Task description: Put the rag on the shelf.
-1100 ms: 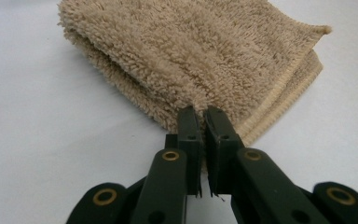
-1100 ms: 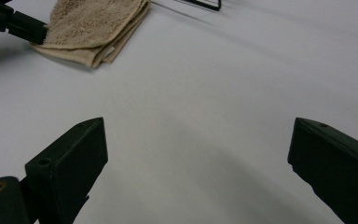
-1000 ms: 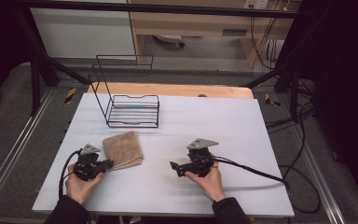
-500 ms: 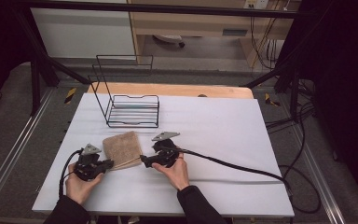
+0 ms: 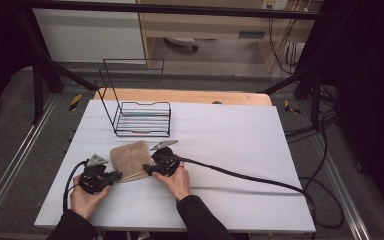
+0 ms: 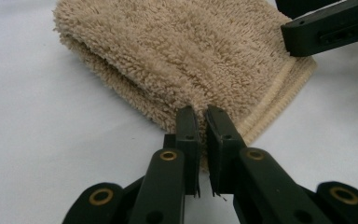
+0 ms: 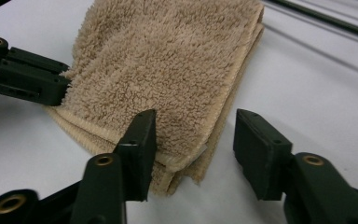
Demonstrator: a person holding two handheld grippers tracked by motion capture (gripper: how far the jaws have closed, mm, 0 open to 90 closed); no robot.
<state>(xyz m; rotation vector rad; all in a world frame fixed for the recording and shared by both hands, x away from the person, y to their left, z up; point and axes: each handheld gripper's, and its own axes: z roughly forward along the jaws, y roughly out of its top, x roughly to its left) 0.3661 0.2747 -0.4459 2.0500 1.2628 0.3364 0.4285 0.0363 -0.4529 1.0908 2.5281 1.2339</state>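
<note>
A folded beige towel (image 5: 130, 157) lies on the white table (image 5: 240, 130), near the front left. My left gripper (image 5: 116, 175) is at the towel's near left edge. In the left gripper view its jaws (image 6: 203, 123) are pinched on the fluffy edge of the towel (image 6: 177, 51). My right gripper (image 5: 147, 170) is at the towel's near right corner. Its jaws (image 7: 196, 119) have just been closing and straddle that corner of the towel (image 7: 168, 56). One jaw rests on the pile, while the other stands clear of the hem.
A black wire rack (image 5: 142, 117) stands behind the towel at the back left. The right gripper's thick cable (image 5: 240, 175) trails across the table to the right. A wooden board (image 5: 180, 96) runs along the far edge.
The right hand has slid left across the table to the towel's corner, and its jaws have narrowed around it. The left gripper has stayed on the towel's edge.
</note>
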